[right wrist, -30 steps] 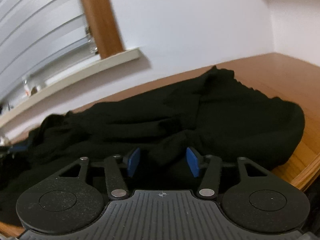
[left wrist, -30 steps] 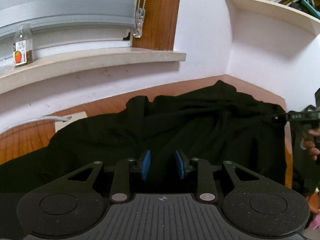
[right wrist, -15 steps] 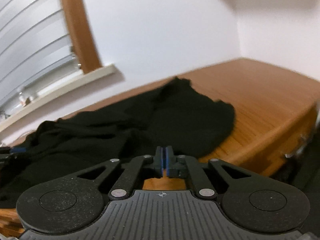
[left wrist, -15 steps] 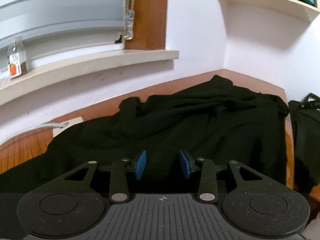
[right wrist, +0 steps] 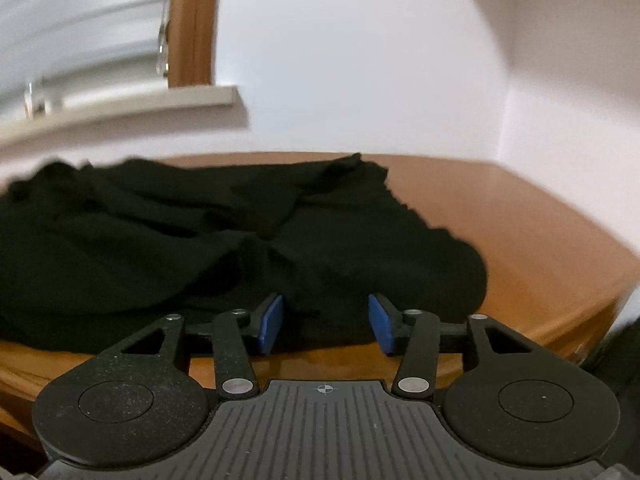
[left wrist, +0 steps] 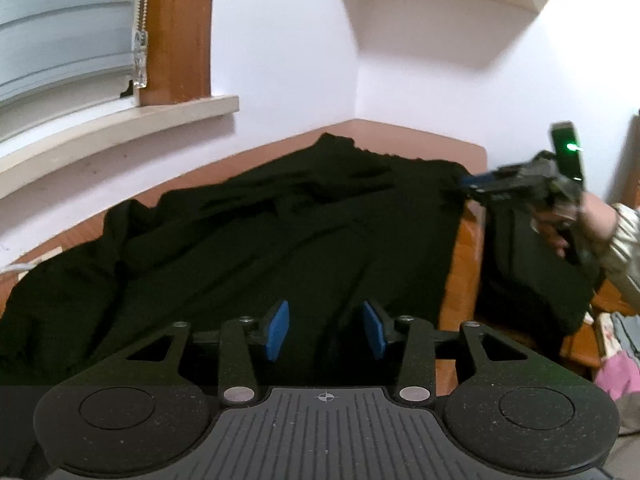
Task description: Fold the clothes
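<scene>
While black garment (right wrist: 240,240) lies rumpled, right gripper (right wrist: 325,322) just reopened, emptier than before

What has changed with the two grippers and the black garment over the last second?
The right gripper snapped shut off the cloth's edge, then reopened; its jaws now stand apart at the near hem of the black garment, gripping nothing. The left gripper has been opening wider over the cloth, nothing clamped. The garment stays crumpled on the wooden table.

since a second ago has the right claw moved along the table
Yes. In its own view the right claw has swung right along the black garment; the window sill sits further left.
</scene>
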`<state>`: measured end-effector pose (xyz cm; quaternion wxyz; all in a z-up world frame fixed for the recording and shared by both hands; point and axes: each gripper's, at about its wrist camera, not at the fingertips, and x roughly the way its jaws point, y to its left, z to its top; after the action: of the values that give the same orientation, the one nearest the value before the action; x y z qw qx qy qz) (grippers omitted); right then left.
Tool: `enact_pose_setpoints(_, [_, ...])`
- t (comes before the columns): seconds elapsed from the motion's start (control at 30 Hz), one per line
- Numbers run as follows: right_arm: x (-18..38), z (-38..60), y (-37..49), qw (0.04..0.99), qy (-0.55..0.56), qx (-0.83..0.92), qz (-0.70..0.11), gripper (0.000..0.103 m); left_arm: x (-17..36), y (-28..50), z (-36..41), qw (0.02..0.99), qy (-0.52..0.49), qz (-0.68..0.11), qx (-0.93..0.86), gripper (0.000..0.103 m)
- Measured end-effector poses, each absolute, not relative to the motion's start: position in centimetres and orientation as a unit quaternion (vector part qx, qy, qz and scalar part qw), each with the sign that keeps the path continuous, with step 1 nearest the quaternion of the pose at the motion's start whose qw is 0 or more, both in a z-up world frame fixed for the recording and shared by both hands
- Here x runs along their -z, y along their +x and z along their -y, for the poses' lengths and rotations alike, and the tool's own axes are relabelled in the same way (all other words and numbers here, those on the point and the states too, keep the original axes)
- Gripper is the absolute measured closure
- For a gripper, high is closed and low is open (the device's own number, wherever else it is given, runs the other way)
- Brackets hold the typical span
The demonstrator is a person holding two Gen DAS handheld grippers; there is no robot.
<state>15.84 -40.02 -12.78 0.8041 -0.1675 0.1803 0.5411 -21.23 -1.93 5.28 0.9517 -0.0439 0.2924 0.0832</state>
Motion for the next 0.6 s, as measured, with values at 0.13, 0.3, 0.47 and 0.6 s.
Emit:
enact_pose_setpoints(0.13, [12.0, 40.8, 18.4, 0.828, -0.124, -0.516, -0.183, 0.096, -4.7, -21.8, 2.5, 0.949, -0.044, -0.304, -0.076, 0.058])
enact_pose_setpoints(0.3, [12.4, 40.3, 19.0, 0.832, -0.120, -0.508, -0.187, 0.094, -4.1, -22.0, 3.1, 0.946, -0.040, -0.314, -0.063, 0.065])
enact_pose_setpoints(0.47, [12.0, 40.5, 20.0, 0.837, -0.096, -0.503, -0.193, 0.081, -4.2, -22.3, 4.5, 0.947, -0.033, -0.318, -0.038, 0.097])
enact_pose_setpoints(0.6, [11.3, 42.0, 20.4, 0.846, -0.069, -0.495, -0.188, 0.068, -4.3, -22.8, 5.0, 0.946, -0.039, -0.320, -0.024, 0.100])
